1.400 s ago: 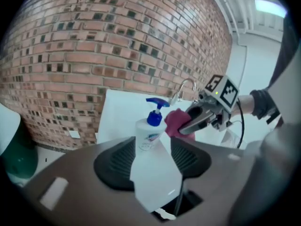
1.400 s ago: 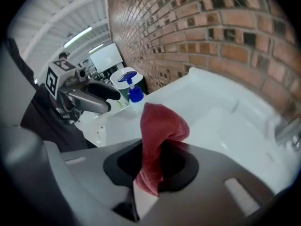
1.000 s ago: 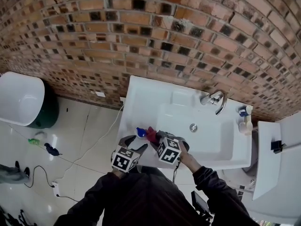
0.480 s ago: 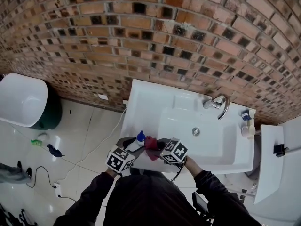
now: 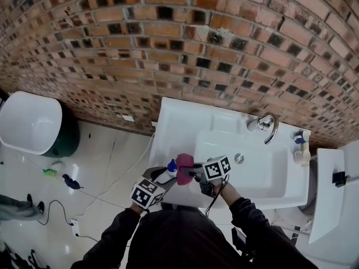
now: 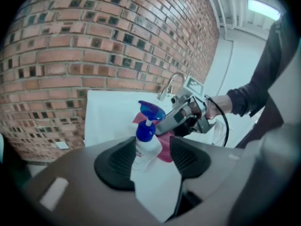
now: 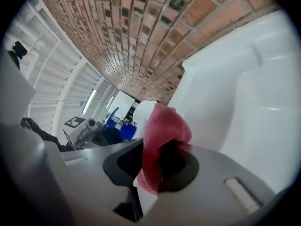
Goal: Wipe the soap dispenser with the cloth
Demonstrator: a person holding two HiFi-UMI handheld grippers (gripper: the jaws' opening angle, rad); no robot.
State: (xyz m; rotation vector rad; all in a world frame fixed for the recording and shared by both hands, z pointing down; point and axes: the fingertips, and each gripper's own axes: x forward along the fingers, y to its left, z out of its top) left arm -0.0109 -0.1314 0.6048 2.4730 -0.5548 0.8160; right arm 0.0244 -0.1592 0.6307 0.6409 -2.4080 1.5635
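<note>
Rolled over since a second ago, the right gripper point(image 5: 192, 173) now presses the red cloth point(image 5: 184, 168) against the soap dispenser point(image 5: 171, 167); its jaws are clamped on the cloth. The left gripper point(image 6: 153, 157) is closing its jaws around the dispenser, which touches one pad while a gap shows at the other. That gripper hides the dispenser's lower body. The dispenser stands roughly upright at the front left rim of the sink point(image 5: 179, 116), blue pump head on top. Where the spout points is unclear.
</note>
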